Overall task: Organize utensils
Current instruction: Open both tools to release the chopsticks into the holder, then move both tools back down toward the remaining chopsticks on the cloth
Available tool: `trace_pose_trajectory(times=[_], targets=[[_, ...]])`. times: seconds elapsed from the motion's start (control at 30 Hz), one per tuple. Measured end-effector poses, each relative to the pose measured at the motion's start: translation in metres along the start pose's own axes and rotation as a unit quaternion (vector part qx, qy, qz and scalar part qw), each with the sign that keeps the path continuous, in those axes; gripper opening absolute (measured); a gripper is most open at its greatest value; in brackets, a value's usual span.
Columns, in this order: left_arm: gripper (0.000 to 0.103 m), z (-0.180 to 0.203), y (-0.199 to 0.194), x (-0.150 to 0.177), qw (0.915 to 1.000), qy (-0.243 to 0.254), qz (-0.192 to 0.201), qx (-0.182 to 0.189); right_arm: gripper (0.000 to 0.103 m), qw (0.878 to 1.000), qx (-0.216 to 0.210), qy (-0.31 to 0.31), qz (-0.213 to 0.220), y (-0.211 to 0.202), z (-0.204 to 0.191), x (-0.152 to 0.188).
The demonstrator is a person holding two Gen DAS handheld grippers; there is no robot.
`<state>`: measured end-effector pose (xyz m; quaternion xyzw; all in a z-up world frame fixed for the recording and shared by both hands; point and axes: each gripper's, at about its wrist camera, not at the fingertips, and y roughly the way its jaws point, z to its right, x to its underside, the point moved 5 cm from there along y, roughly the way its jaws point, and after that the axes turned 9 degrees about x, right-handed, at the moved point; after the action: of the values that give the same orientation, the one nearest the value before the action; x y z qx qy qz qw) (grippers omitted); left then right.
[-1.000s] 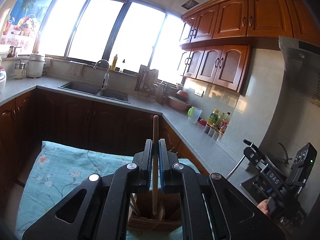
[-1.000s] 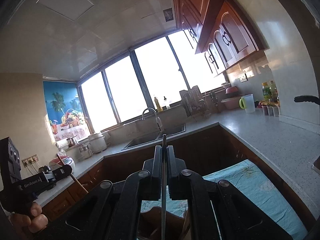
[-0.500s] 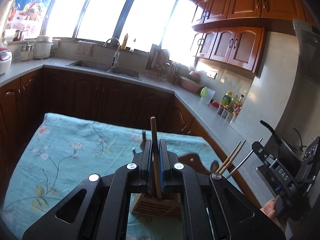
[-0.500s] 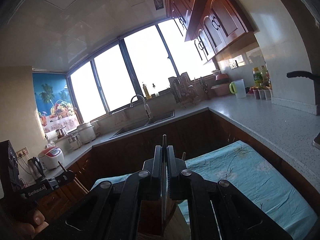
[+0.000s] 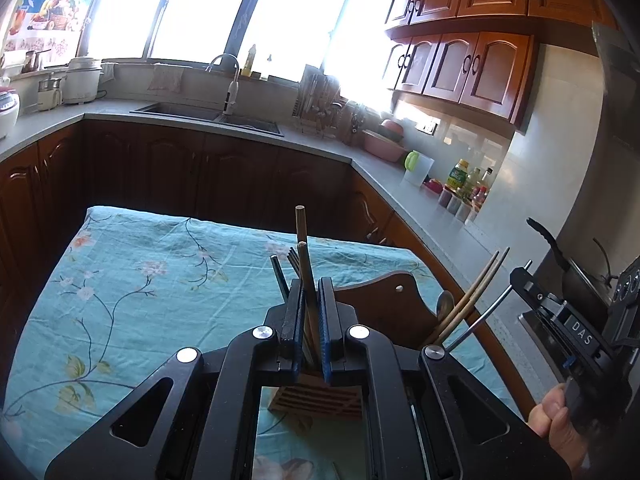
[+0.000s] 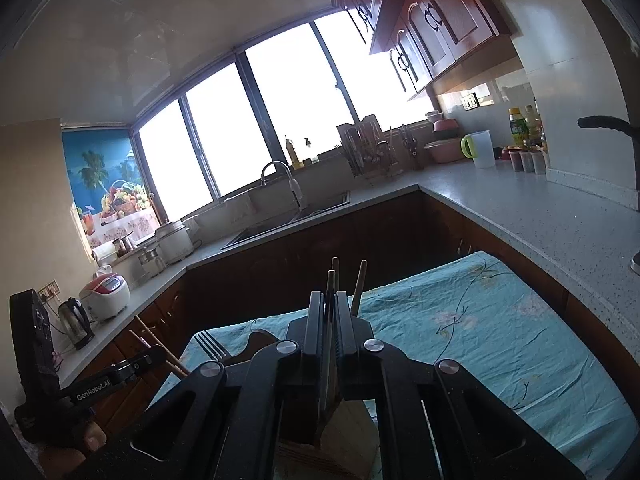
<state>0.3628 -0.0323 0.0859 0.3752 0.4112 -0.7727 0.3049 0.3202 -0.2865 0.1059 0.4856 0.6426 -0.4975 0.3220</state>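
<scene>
1. Left wrist view: a table under a turquoise floral cloth [image 5: 132,280] fills the middle of the kitchen, with dark wood cabinets and a grey counter [image 5: 436,216] wrapping around behind it.

2. A slatted wooden utensil holder [image 5: 316,400] stands on the cloth at the near edge, its dark curved back panel [image 5: 384,304] rising to the right.

3. The left gripper [image 5: 310,320] is held low and nearly level over the holder, tipped slightly down, jaws drawn close on a wooden chopstick [image 5: 302,236] that stands upright between the blue pads. A second wooden stick, a dark handle and fork tines rise just beside it.

4. At the right edge the right gripper [image 5: 520,276] is seen from the side, a thumb [image 5: 554,408] showing on its grip; a thin metal utensil [image 5: 486,316] runs from its tip down toward the holder, next to two pale chopsticks [image 5: 476,292] and a spoon bowl.

5. Right wrist view: the right gripper [image 6: 329,320] points across the table, jaws pressed together on the thin dark metal handle [image 6: 329,344], which runs down to the holder [image 6: 344,428].

6. Fork tines [image 6: 210,344] show to its left; farther left the other gripper [image 6: 156,356] holds wooden sticks, fingers curled around its body.
</scene>
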Motion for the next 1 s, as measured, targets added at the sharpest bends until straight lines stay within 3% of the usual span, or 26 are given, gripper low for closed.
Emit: trace_pose_trajectory(times=[0.17, 0.27, 0.33, 0.37, 0.4, 0.43, 0.5, 0.57, 0.73, 1.0], targets=[[0.006, -0.002, -0.001, -0.002, 0.9999, -0.012, -0.001, 0.006, 0.010, 1.000, -0.001, 0.006, -0.003, 0.001, 0.002, 0.000], [0.012, -0.002, -0.006, -0.002, 0.9998, -0.017, -0.001, 0.012, 0.013, 1.000, -0.002, 0.016, 0.002, -0.004, 0.005, -0.002], [0.025, 0.000, -0.013, -0.002, 0.9995, -0.022, 0.004, 0.021, 0.026, 1.000, -0.005, 0.027, 0.007, -0.009, 0.009, -0.006], [0.029, 0.003, -0.017, -0.002, 0.9994, -0.022, 0.009, 0.024, 0.041, 0.999, -0.009, 0.032, 0.010, -0.012, 0.011, -0.008], [0.042, 0.005, -0.021, -0.001, 0.9995, -0.019, 0.014, 0.020, 0.052, 0.999, -0.011, 0.038, 0.016, -0.017, 0.013, -0.010], [0.053, 0.007, -0.026, -0.001, 0.9996, -0.014, 0.021, 0.009, 0.056, 0.999, -0.012, 0.041, 0.022, -0.022, 0.014, -0.013], [0.060, 0.009, -0.036, 0.002, 0.9994, -0.007, 0.033, -0.001, 0.074, 0.998, -0.013, 0.047, 0.033, -0.031, 0.017, -0.015], [0.062, 0.010, -0.042, 0.007, 0.9994, -0.008, 0.032, 0.002, 0.083, 0.998, -0.015, 0.052, 0.042, -0.041, 0.020, -0.017], [0.065, 0.006, -0.056, 0.025, 0.9995, -0.017, 0.025, -0.003, 0.087, 0.997, -0.016, 0.055, 0.043, -0.063, 0.026, -0.010], [0.066, -0.007, -0.072, 0.076, 0.9989, -0.036, -0.019, -0.022, 0.090, 0.998, -0.003, 0.062, 0.012, -0.091, 0.043, 0.023]])
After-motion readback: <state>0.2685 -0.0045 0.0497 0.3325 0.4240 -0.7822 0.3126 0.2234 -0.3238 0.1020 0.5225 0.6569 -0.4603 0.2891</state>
